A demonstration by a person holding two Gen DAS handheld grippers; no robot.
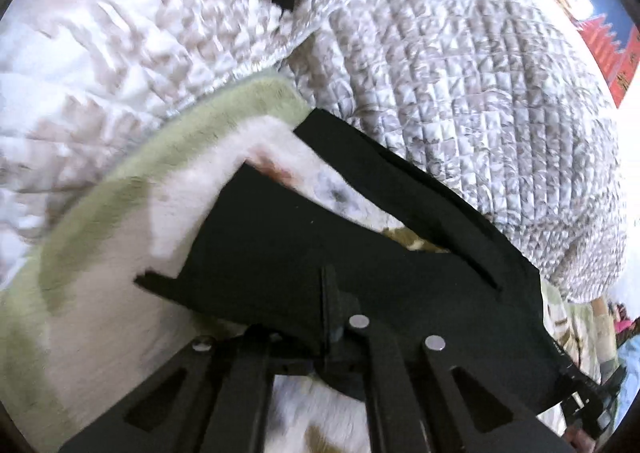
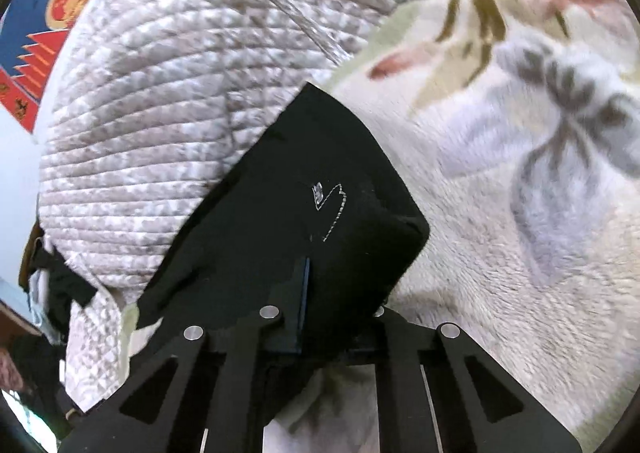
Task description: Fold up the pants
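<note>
Pants (image 1: pixel 304 237) hang lifted just above the floral blanket (image 1: pixel 100 253), an edge pinched in the left tool (image 1: pixel 330 317) and another in the right tool (image 2: pixel 304 293), likely so they can be folded.

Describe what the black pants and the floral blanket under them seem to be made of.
Black pants: matte woven or knit cloth, likely cotton blend; pale stitching shows, folds stay soft. Floral blanket: plush fleece, judging by its fuzzy nap and blurred print.

No text legible; small white mark on pants (image 2: pixel 320 193) unreadable.
</note>
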